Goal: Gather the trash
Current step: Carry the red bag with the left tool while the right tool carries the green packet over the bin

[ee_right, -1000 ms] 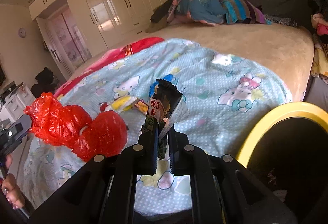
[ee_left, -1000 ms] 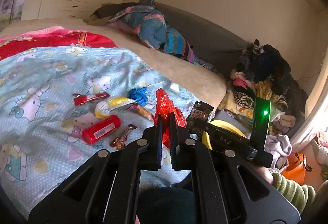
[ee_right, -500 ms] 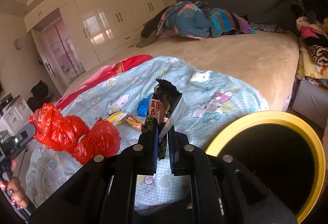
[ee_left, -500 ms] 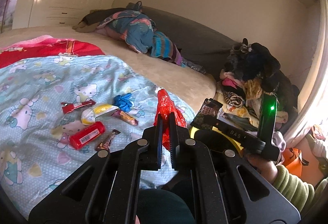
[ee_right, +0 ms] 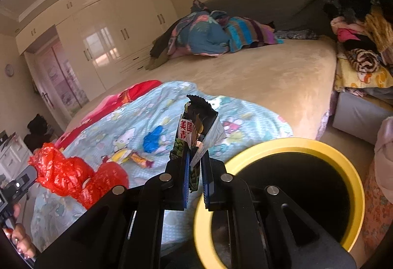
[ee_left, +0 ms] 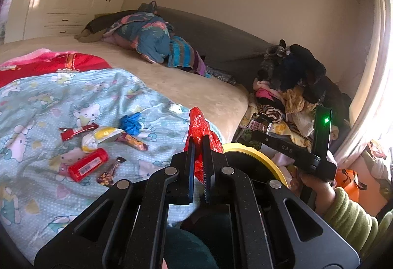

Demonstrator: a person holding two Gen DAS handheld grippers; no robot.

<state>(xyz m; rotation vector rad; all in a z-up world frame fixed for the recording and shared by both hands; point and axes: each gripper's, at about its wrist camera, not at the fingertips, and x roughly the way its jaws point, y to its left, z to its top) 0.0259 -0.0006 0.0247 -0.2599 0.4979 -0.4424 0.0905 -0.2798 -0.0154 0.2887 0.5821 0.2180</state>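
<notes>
My left gripper [ee_left: 198, 143] is shut on a crumpled red plastic bag [ee_left: 200, 130], held beside the bed's edge; the bag also shows in the right wrist view [ee_right: 73, 176]. My right gripper [ee_right: 195, 153] is shut on a dark snack wrapper [ee_right: 196, 124] with red Chinese print, held just left of the yellow-rimmed black bin [ee_right: 343, 165]. In the left wrist view the right gripper [ee_left: 260, 132] holds the wrapper [ee_left: 258, 127] above the bin's rim [ee_left: 255, 154]. Several wrappers lie on the blue blanket [ee_left: 36, 121]: a red packet [ee_left: 87, 168], a blue scrap [ee_left: 131, 122], a yellow-white wrapper [ee_left: 98, 137].
A pile of clothes [ee_left: 292, 87] sits right of the bed, near the bin. Folded blankets [ee_left: 152, 40] lie at the bed's far end. White wardrobes [ee_right: 110, 35] line the far wall. An orange bag [ee_left: 353, 183] is on the floor at right.
Both grippers have drawn back from the bed toward the bin, still holding their items. The bin now fills more of the right wrist view.
</notes>
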